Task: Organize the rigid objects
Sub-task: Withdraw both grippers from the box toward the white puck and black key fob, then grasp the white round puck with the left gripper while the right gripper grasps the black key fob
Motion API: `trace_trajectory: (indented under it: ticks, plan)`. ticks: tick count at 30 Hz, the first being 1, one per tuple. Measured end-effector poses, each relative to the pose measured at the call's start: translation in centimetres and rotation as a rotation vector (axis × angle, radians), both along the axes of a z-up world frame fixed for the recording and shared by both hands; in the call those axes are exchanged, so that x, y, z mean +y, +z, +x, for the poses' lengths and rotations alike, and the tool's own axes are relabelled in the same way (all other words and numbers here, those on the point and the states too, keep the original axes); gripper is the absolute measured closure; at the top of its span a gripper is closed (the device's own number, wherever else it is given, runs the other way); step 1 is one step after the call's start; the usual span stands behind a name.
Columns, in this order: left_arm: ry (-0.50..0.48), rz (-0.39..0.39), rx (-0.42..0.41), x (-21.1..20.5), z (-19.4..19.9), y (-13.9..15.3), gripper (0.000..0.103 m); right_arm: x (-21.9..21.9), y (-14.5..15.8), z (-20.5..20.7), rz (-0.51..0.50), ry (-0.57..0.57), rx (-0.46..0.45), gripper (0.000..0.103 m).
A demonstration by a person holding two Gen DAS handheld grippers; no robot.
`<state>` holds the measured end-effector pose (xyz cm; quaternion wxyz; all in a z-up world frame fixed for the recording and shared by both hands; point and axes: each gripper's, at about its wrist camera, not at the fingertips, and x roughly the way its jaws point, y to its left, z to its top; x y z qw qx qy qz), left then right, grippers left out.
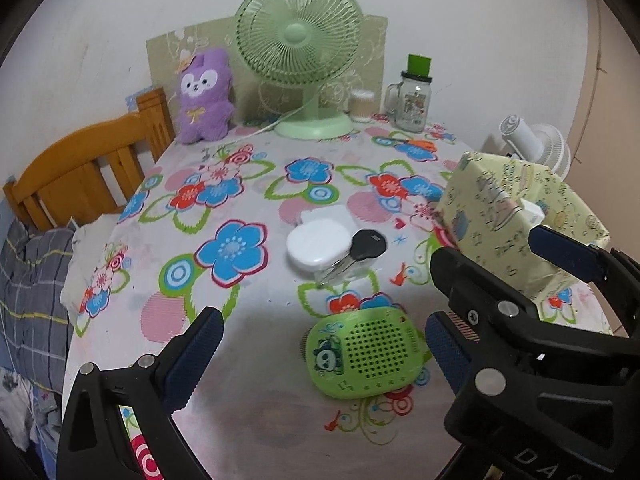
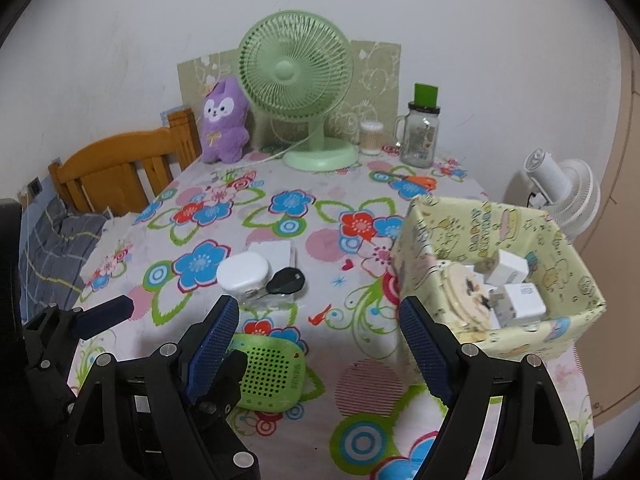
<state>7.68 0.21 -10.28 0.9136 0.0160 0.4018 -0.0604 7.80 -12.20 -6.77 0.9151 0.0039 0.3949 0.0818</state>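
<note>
Left wrist view: I had the left gripper (image 1: 322, 350) released, jaws spread wide, nothing between them; its blue pads (image 1: 196, 354) hung just above the floral tablecloth (image 1: 248, 184); the green speaker (image 1: 362, 354) lay flat on the cloth in the gap, nearer the right-hand pad, not touching either as far as I could tell; the right gripper (image 1: 520, 252) crossed the right side of that view, also spread, over the near corner of the yellow patterned box (image 1: 504, 216).

Right wrist view: right gripper (image 2: 320, 340) was slack too, holding nothing; the speaker (image 2: 272, 376) sat just inside its left pad, partly hidden behind a finger of the left gripper (image 2: 176, 332); the box (image 2: 560, 312) stood just beside the right pad, open top; inside it I saw white charger blocks (image 2: 520, 300) and a round cream item (image 2: 468, 292); couldn't tell what that one was.

Further out, mid-table: a white oval case (image 1: 318, 248) with a black key (image 1: 366, 246) touching its right side, key blade over a clear item; a flat white piece (image 1: 326, 214) just behind the case.

Back edge by the wall: green desk fan (image 1: 298, 56), purple plush (image 1: 204, 96) to its left, cotton swab tub (image 1: 362, 106) and glass mug jar (image 1: 412, 98) to its right; a white clip fan (image 1: 536, 146) behind the box; wooden bed frame (image 1: 88, 168) and plaid bedding (image 1: 28, 280) off the left side.
</note>
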Motion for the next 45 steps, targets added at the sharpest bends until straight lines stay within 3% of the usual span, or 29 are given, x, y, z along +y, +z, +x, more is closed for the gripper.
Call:
trace_trajectory:
  ticks: [14, 33, 40, 45]
  plan:
    - [0.064, -0.02, 0.045, 0.8, 1.8, -2.7, 0.001, 1.6, -2.9, 2.5, -0.005, 0.043, 0.041, 0.018]
    - [0.111, 0.036, 0.004, 1.4, 7.0, -3.8, 0.004, 1.6, -5.2, 7.3, 0.036, 0.005, 0.102, 0.018]
    - [0.1, 0.017, -0.002, 1.2, 8.4, -3.8, 0.005, 1.6, -5.4, 8.6, 0.041, -0.027, 0.102, 0.018]
    - [0.072, -0.012, 0.006, 1.0, 8.8, -4.1, 0.014, 1.4, -5.9, 9.1, 0.042, -0.035, 0.113, 0.018]
